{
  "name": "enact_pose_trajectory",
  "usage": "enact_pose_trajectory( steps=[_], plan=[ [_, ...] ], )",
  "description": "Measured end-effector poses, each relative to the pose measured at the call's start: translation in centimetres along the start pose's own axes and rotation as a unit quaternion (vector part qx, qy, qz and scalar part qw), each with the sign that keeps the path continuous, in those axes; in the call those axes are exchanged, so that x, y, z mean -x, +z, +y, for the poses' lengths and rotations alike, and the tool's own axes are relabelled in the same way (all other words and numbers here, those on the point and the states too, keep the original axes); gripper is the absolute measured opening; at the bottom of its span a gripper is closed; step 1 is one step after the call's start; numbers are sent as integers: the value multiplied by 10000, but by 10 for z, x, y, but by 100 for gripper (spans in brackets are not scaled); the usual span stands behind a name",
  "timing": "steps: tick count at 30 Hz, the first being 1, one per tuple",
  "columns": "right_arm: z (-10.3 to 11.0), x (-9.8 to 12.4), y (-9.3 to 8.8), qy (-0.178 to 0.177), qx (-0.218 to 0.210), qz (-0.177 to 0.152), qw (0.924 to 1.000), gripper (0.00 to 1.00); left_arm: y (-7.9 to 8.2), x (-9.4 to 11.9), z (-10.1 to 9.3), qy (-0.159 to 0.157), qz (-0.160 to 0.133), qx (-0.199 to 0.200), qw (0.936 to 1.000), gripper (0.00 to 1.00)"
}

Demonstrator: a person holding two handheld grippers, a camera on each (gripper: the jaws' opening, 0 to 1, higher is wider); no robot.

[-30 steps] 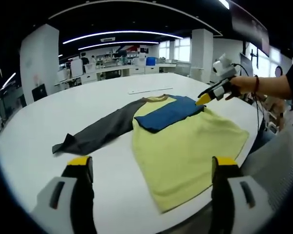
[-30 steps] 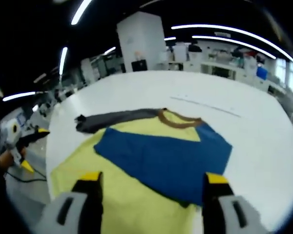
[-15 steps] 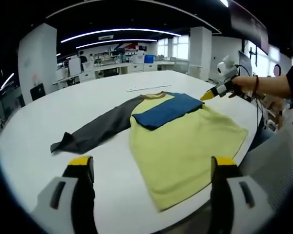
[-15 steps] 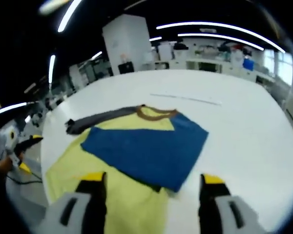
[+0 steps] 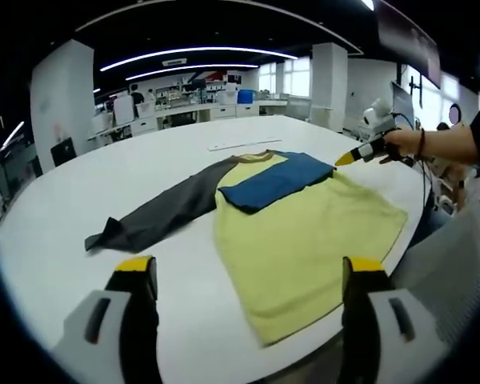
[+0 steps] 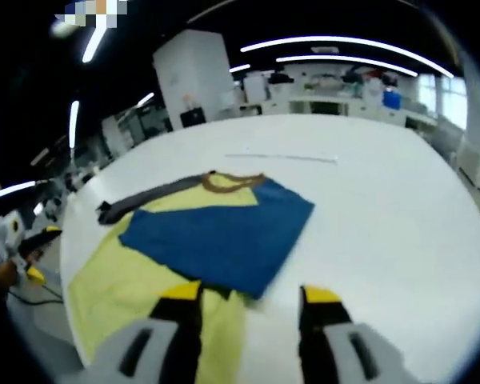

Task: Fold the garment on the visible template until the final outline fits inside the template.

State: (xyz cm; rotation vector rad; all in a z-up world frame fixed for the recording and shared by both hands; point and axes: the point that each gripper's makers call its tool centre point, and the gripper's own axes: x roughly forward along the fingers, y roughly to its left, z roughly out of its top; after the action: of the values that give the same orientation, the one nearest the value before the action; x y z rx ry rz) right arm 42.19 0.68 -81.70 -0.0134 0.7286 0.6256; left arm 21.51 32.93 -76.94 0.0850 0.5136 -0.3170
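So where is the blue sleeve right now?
The blue fabric sleeve lies folded across the yellow shirt body just below the brown collar; in the right gripper view it sits directly ahead of that gripper's tongs.

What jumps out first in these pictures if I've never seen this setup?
A yellow shirt lies flat on a big white table, its blue sleeve folded across the chest and its dark grey sleeve stretched out sideways. Beside the blue sleeve hovers the yellow-tipped right hand-held gripper.

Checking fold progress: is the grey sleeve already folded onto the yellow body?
No: in the left gripper view the grey sleeve lies stretched out on the white table, beside the yellow body.
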Motion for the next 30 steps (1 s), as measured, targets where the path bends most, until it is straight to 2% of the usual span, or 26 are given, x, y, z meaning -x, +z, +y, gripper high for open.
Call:
enact_pose_trajectory(
  steps=[7,14,18,21,30],
  plan=[
    [-11,-5,-11,-125,75,120,9998,33,4,2,0,63,-42,-17,10000,90],
    [-8,-8,-19,-198,170,215,9994,27,2,3,2,100,10,-16,9999,88],
    [-7,-14,-18,-185,208,205,9994,23,2,3,2,89,-16,20,10000,89],
    [1,-14,-15,-128,195,198,9995,21,4,3,3,62,-88,58,9999,88],
    [8,-27,-18,-102,131,233,9996,8,-2,2,7,65,23,16,10000,87]
  ],
)
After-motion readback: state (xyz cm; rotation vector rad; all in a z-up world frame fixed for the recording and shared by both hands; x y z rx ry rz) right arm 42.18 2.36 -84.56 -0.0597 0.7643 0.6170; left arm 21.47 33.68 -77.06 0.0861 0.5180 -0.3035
